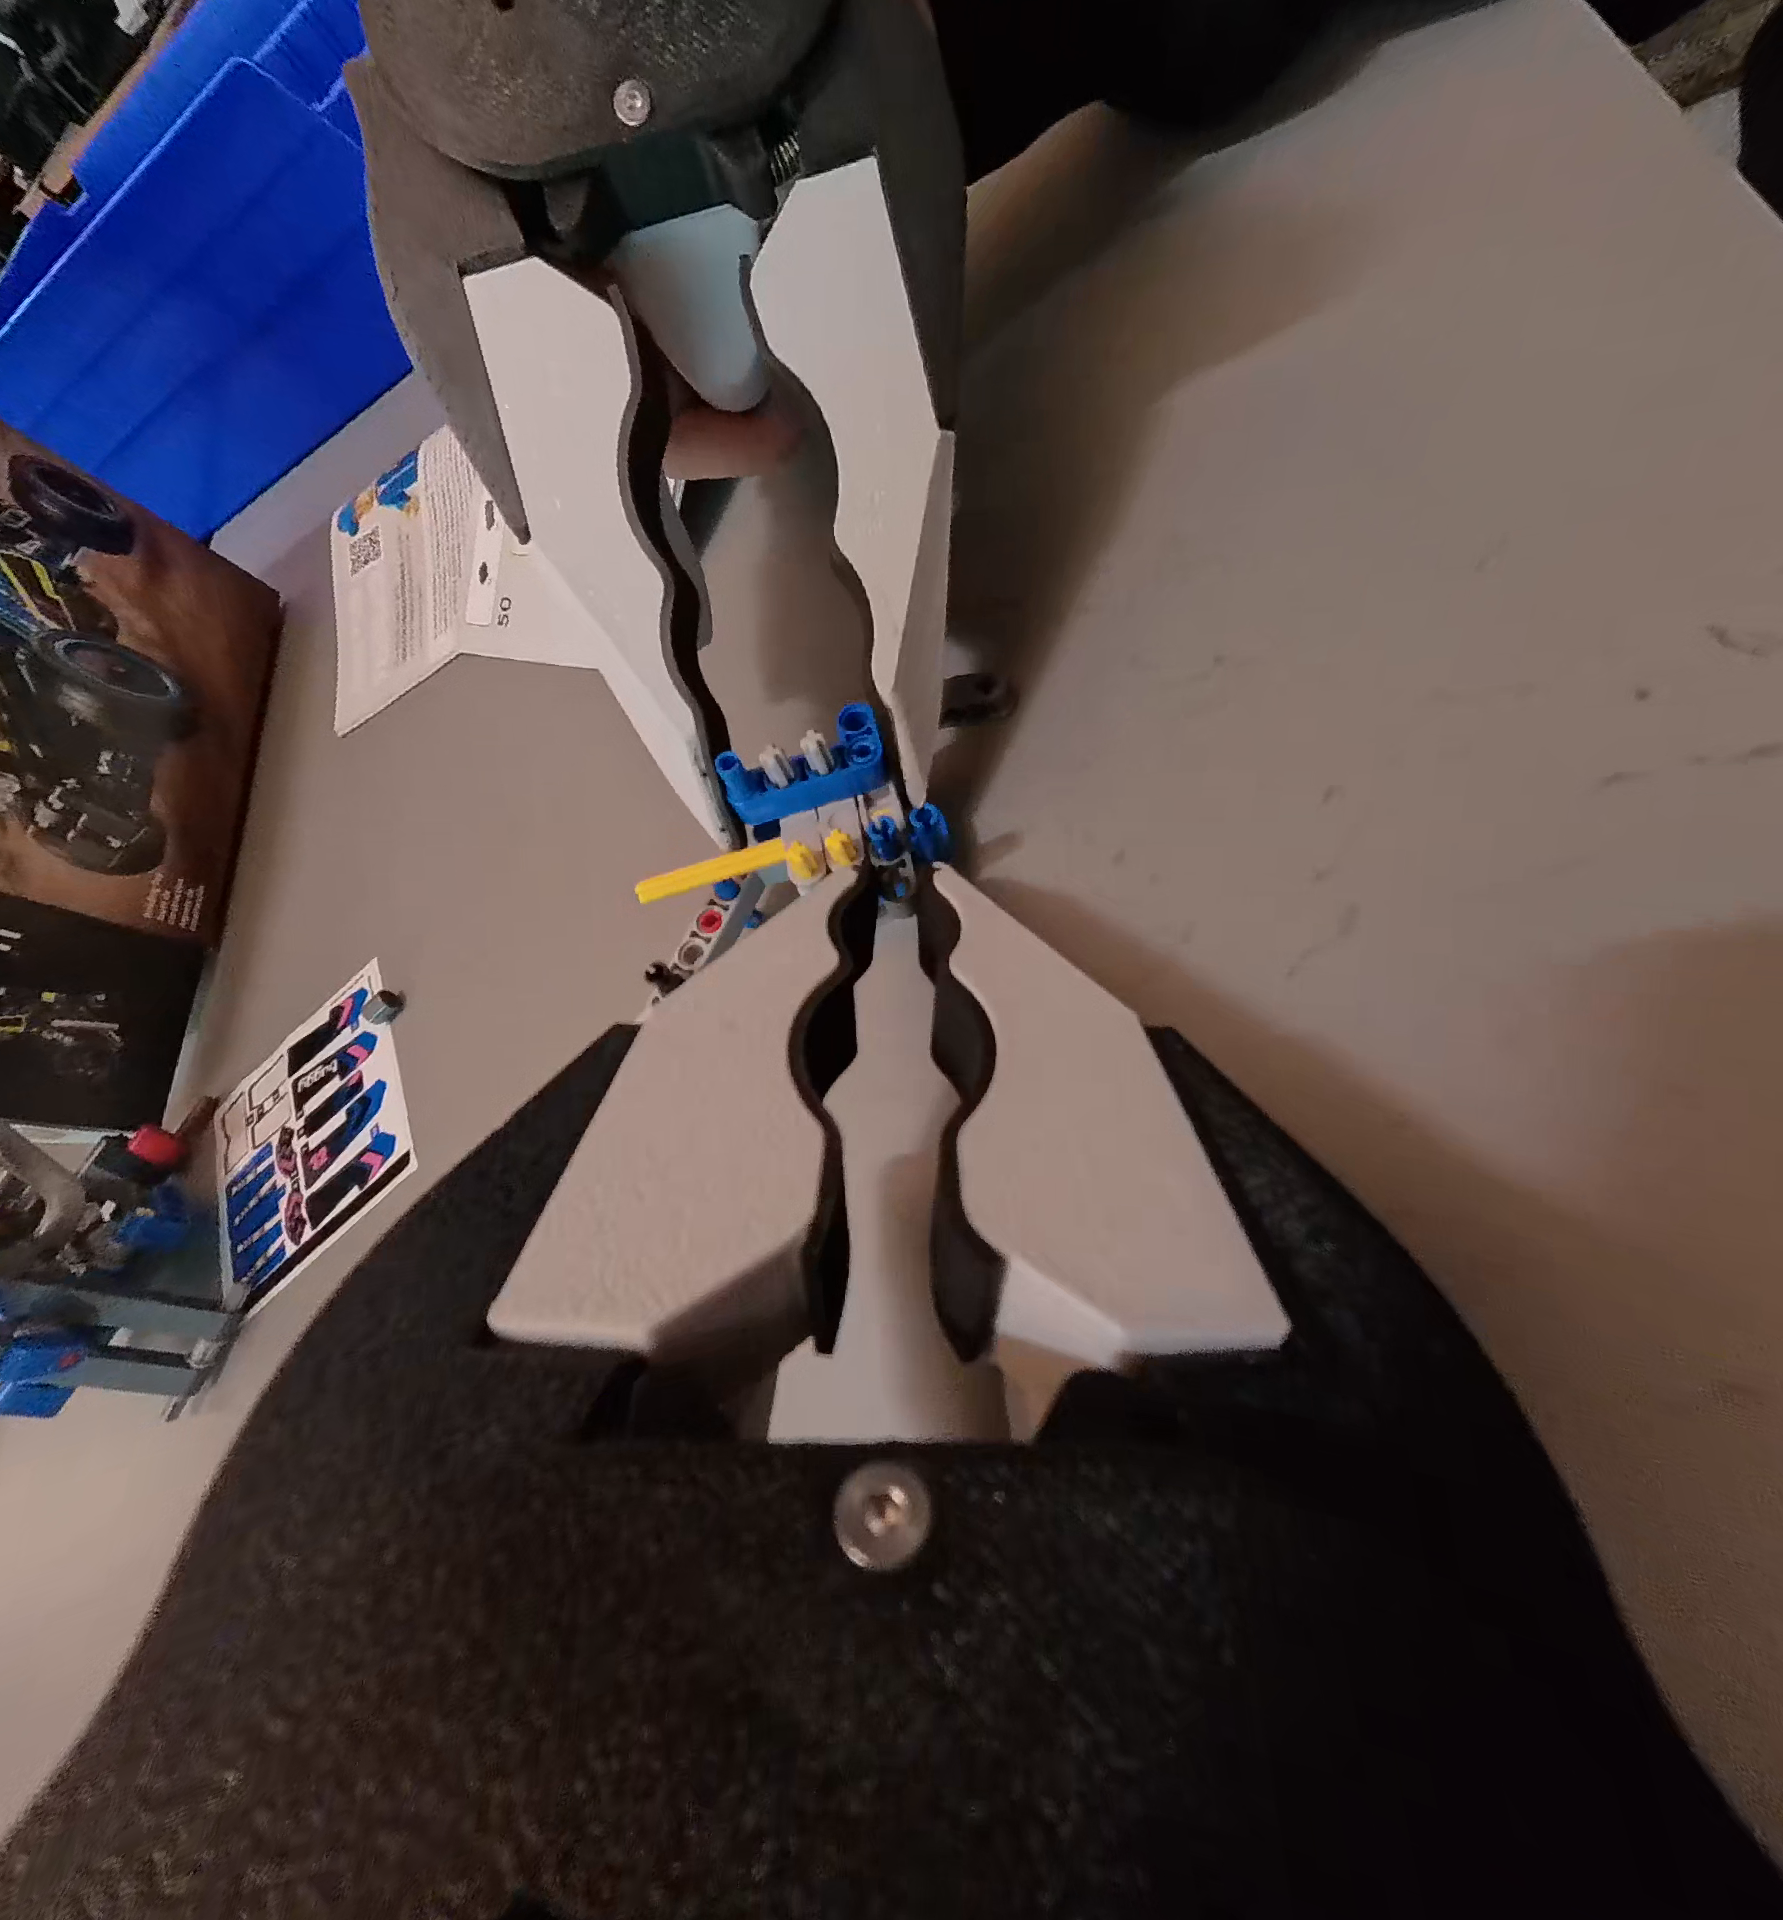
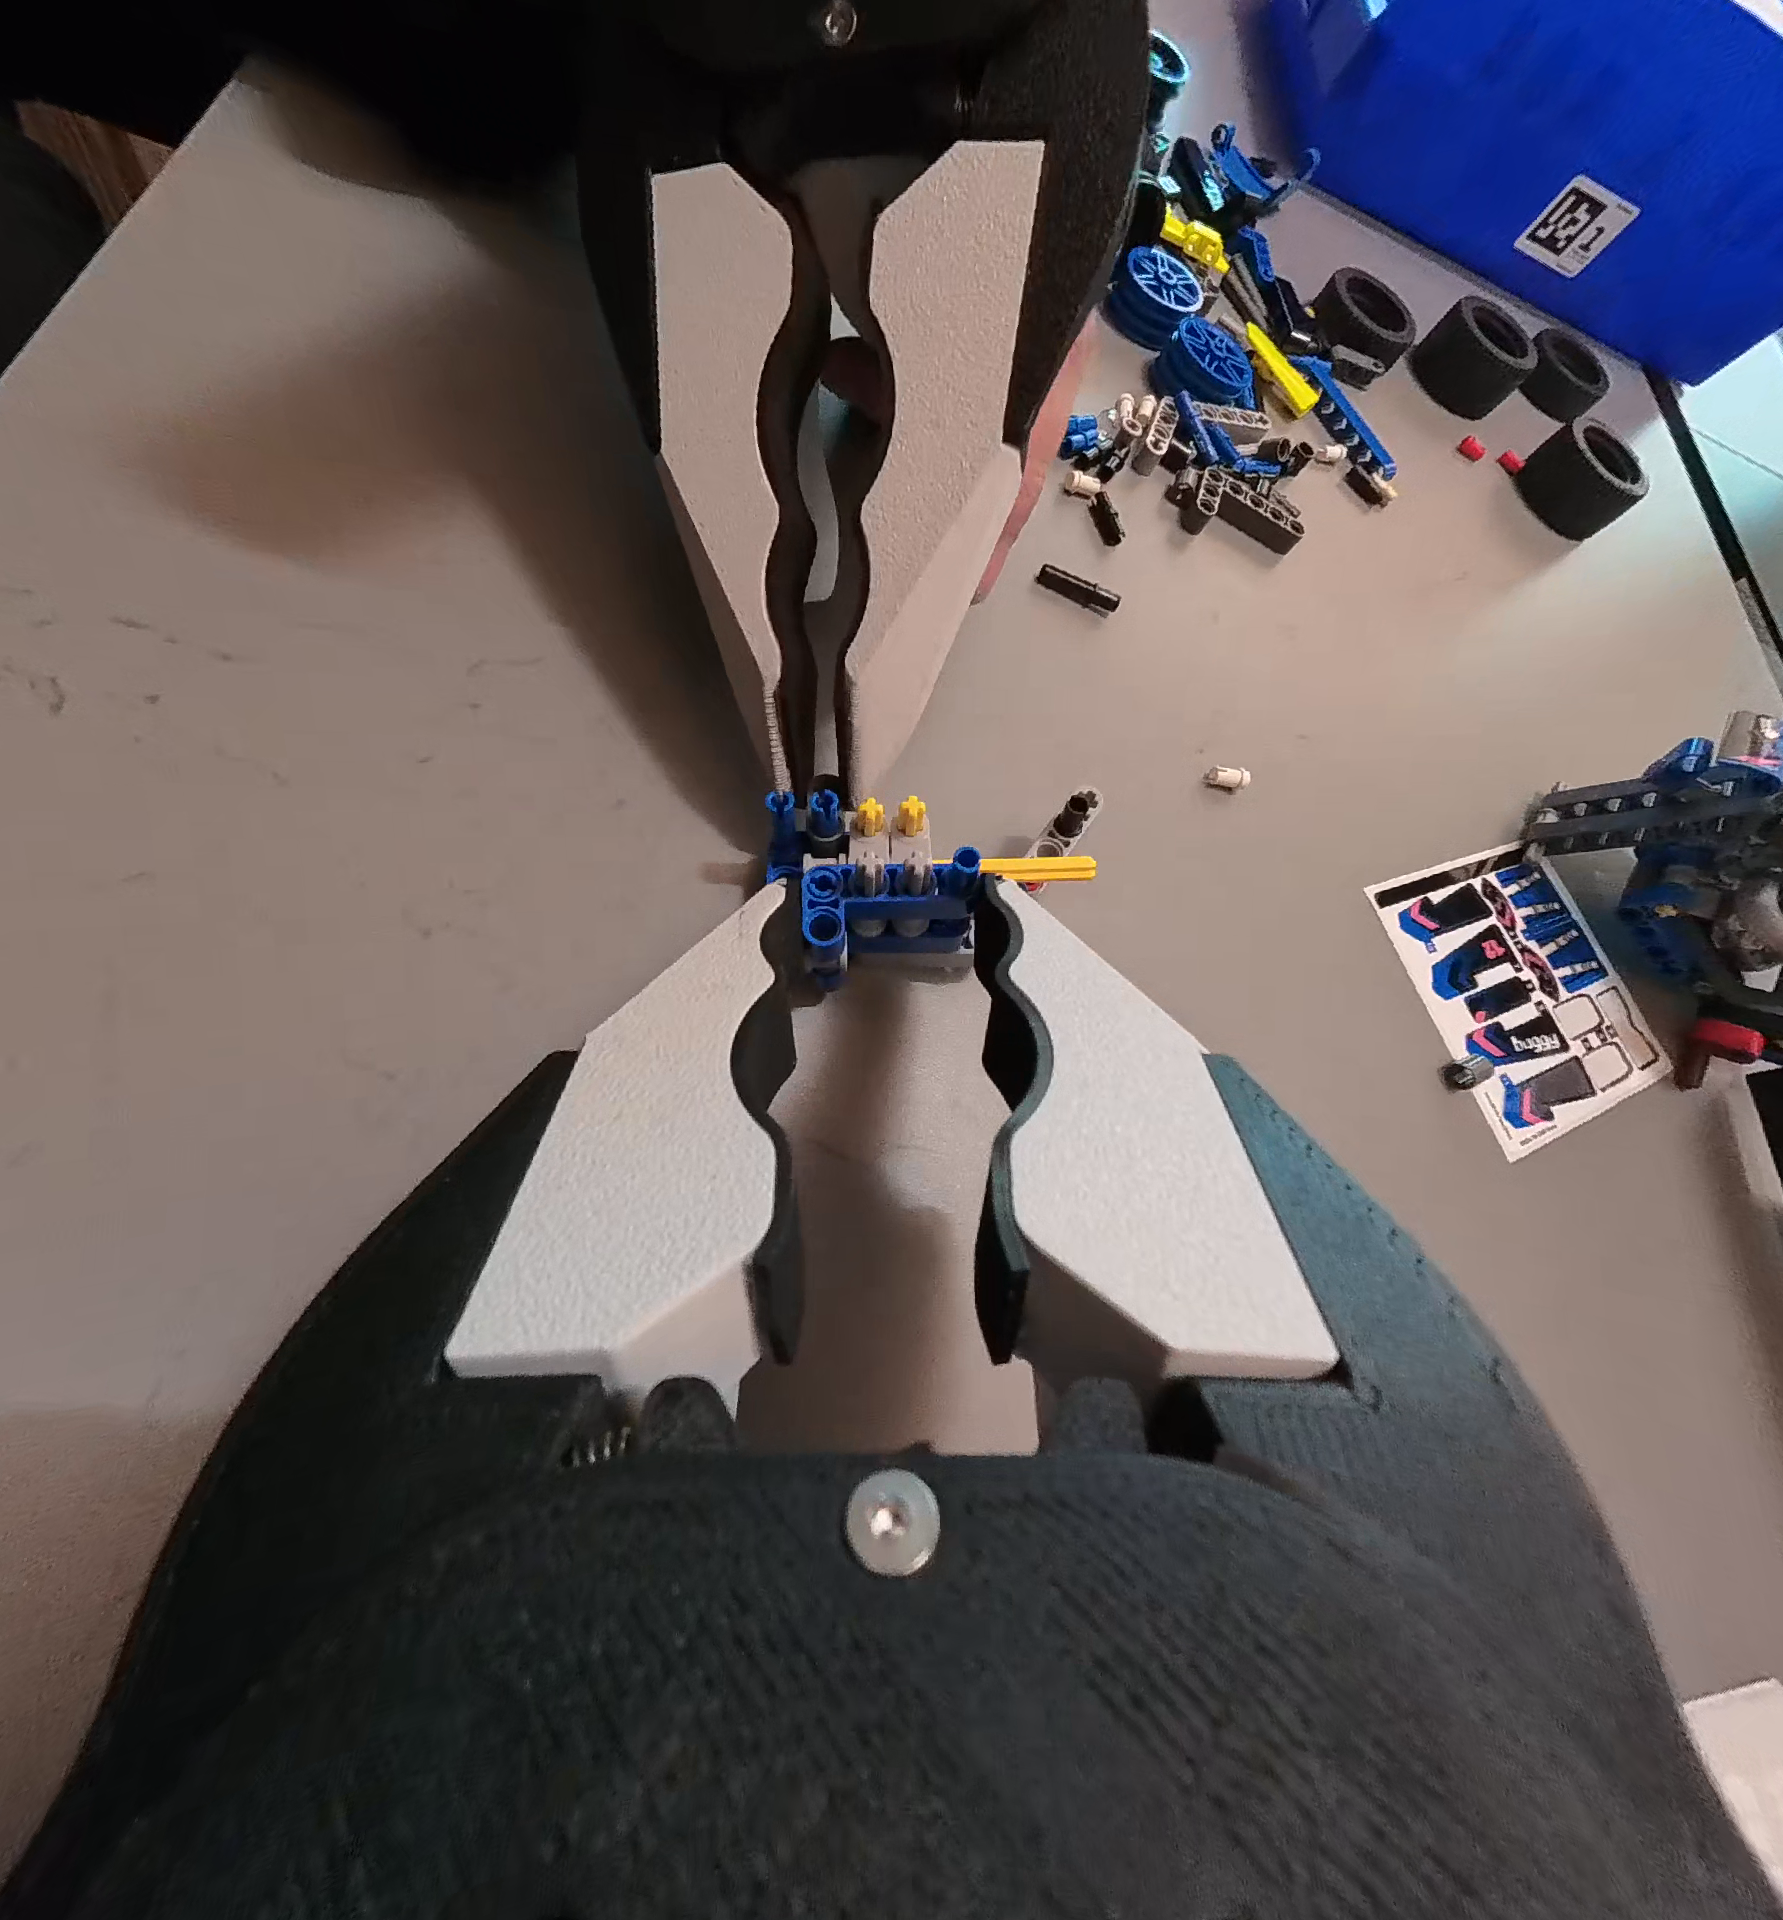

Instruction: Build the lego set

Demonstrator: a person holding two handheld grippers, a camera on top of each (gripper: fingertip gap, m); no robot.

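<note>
A small lego assembly (image 1: 814, 779) of blue beams, grey connectors, yellow axle ends and blue pins is held just above the grey table (image 1: 1386, 623). A yellow axle (image 1: 700, 875) sticks out of its side. My left gripper (image 1: 892, 888) is shut on the end with the blue pins. My right gripper (image 1: 814, 795) comes from the far side, shut on the blue beam part. In the right wrist view, my right gripper (image 2: 882, 914) clamps the assembly (image 2: 882, 894) from below. My left gripper (image 2: 814, 779) pinches it from above. The yellow axle (image 2: 1038, 868) points right.
The set's box (image 1: 35, 727), an instruction sheet (image 1: 409, 592), a sticker sheet (image 1: 315, 1132), a part-built vehicle (image 1: 66, 1299) and blue bins (image 1: 191, 260) lie left. The right wrist view shows loose pieces (image 2: 1230, 416), black tyres (image 2: 1479, 353) and a black pin (image 2: 1074, 587). The grippers are tip to tip, or close to it.
</note>
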